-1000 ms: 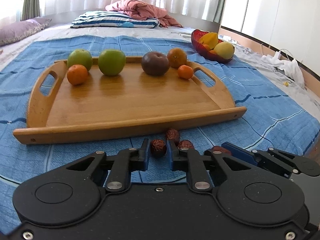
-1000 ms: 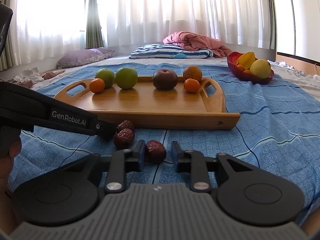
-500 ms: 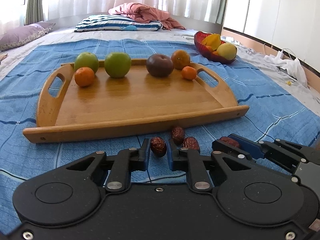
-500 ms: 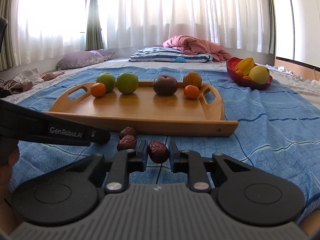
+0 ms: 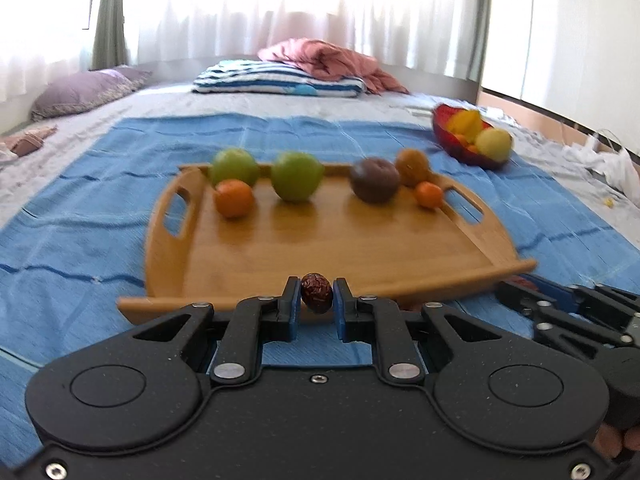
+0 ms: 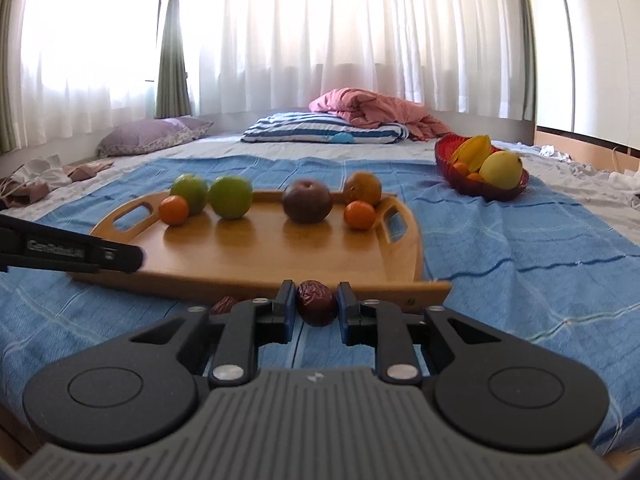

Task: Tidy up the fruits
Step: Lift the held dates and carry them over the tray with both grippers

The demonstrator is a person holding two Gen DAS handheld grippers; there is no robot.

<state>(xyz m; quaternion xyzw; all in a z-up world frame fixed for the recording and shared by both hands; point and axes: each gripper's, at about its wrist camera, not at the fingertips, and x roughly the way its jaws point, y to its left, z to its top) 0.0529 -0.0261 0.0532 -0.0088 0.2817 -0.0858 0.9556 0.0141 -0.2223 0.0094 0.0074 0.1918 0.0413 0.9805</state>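
Left gripper [image 5: 316, 299] closed on a date [image 5: 316, 298], pinched between both pads, raised above the tray's near rim at 6 o'clock. Right gripper [image 6: 316, 305] clamped on a second date [image 6: 316, 307], likewise gripped pad to pad, low at 6 o'clock. Third date [image 6: 224, 305] left on the blue cloth [image 6: 520, 264], partly hidden behind the right gripper at 7 o'clock. Tray [image 6: 256, 256] flat on the cloth, middle bare. Along its far edge, from 11 to 1 o'clock: green apple [image 6: 189, 193] with a small orange [image 6: 173, 210] touching it in front, second green apple [image 6: 231, 197], dark fruit [image 6: 307, 201], larger orange [image 6: 363, 188] with another small orange [image 6: 360, 215] just before it. Red bowl [image 6: 476, 188] of yellow fruit apart from the tray at 2 o'clock. Left-wrist view blurred.
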